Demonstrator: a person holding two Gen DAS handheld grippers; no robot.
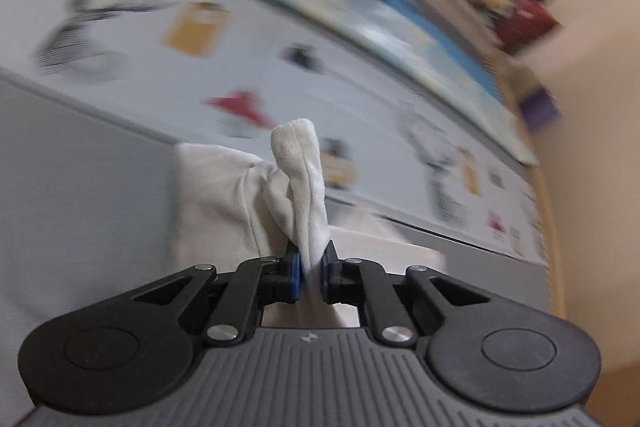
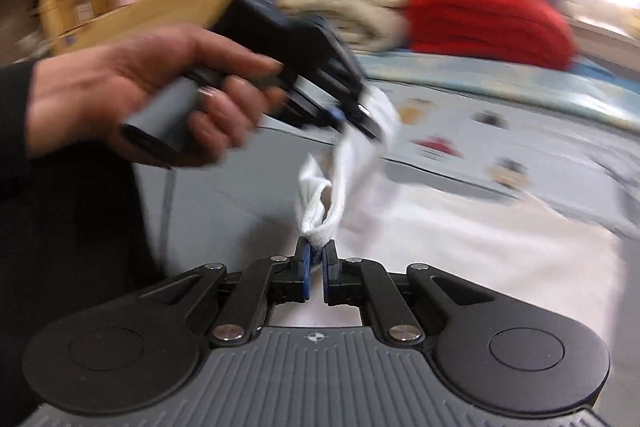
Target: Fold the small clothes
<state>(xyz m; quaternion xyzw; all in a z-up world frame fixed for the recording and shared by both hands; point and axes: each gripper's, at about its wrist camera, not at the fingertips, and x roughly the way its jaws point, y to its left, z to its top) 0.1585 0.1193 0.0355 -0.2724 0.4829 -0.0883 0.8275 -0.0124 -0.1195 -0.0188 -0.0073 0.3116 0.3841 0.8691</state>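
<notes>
- Holding a white sock (image 2: 348, 163) aloft above the patterned bed sheet (image 1: 360, 75), the left claw (image 1: 310, 273) and right claw (image 2: 316, 267) each clamp one end.
- Keeping both ends taut and level before lowering should give a clean fold.

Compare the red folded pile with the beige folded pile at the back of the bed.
The red pile is bright red and looks ribbed; the beige pile is pale cream with smoother layers. The red pile sits to the right in the right wrist view, the beige pile to its left and reaching higher. Both are folded fabrics stacked at the bed's far edge, touching side by side, and both are blurred.
</notes>
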